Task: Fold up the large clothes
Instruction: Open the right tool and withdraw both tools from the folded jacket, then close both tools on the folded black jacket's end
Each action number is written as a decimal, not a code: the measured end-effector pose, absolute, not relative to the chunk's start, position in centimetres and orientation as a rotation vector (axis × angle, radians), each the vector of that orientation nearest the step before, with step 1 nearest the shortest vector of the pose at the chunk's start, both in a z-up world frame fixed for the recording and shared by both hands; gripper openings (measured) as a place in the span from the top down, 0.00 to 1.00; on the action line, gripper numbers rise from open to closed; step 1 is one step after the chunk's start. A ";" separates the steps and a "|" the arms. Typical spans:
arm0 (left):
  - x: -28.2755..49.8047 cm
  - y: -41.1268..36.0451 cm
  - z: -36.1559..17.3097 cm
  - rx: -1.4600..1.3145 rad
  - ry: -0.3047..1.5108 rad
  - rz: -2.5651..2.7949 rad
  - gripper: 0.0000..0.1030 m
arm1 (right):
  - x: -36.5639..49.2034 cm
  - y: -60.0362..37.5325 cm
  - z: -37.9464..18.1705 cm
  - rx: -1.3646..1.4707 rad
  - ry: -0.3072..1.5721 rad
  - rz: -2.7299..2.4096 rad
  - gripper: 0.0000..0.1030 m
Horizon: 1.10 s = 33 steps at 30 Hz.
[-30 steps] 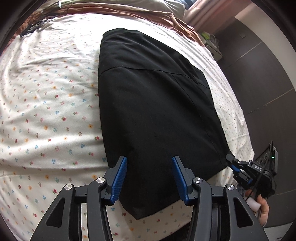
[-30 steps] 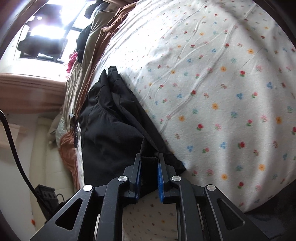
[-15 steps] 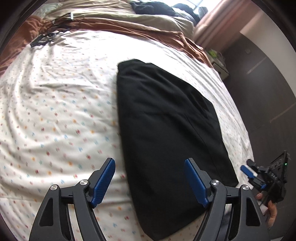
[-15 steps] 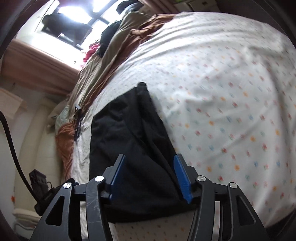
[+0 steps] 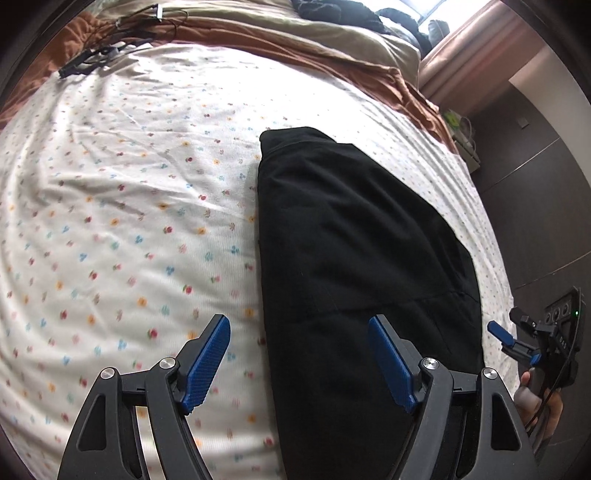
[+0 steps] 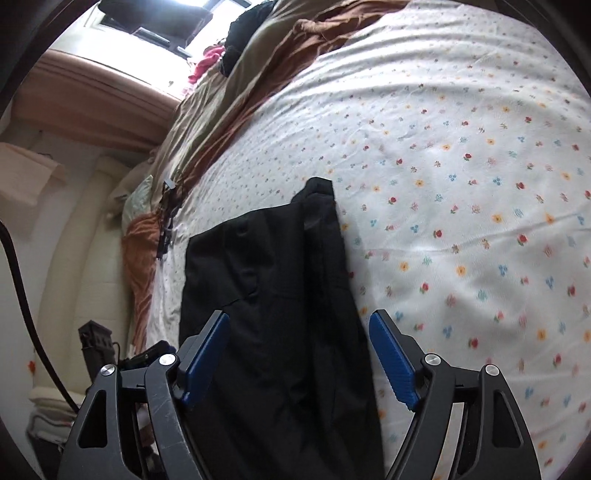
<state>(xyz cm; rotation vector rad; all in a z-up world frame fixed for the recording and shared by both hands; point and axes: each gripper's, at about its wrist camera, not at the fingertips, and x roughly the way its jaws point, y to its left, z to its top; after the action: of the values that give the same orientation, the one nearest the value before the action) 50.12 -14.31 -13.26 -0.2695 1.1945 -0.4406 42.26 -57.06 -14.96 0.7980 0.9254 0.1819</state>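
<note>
A black garment [image 5: 354, 258] lies folded flat on the flowered bed sheet [image 5: 129, 221]. It also shows in the right wrist view [image 6: 273, 295]. My left gripper [image 5: 299, 362] is open and empty, raised above the garment's near left edge. My right gripper [image 6: 299, 354] is open and empty, raised above the garment's near end. The right gripper also shows in the left wrist view [image 5: 517, 343] at the bed's right edge, held in a hand.
A brown and beige blanket [image 5: 295, 40] is bunched along the far side of the bed, with dark clothes [image 5: 332, 9] beyond it. A cable [image 5: 92, 61] lies at the far left. Dark wall panels [image 5: 535, 184] stand right of the bed.
My right gripper let go of the garment's corner and opened wide. My left gripper opened wider. Both pulled back and up from the garment, which now lies flat.
</note>
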 end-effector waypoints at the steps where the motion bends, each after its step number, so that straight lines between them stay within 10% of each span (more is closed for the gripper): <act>1: 50.5 -14.5 -13.6 -0.265 1.199 -0.437 0.24 | 42.7 -57.4 -15.4 0.802 0.934 0.189 0.24; 33: 51.3 -22.2 -13.3 0.041 1.076 -0.608 0.37 | 51.3 -54.6 -22.6 0.918 1.046 0.574 0.24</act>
<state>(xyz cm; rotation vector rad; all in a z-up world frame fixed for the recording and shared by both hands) 51.35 -22.23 -13.34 0.0407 1.0759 -0.6076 51.33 -54.59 -22.58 0.9180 1.0460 0.5739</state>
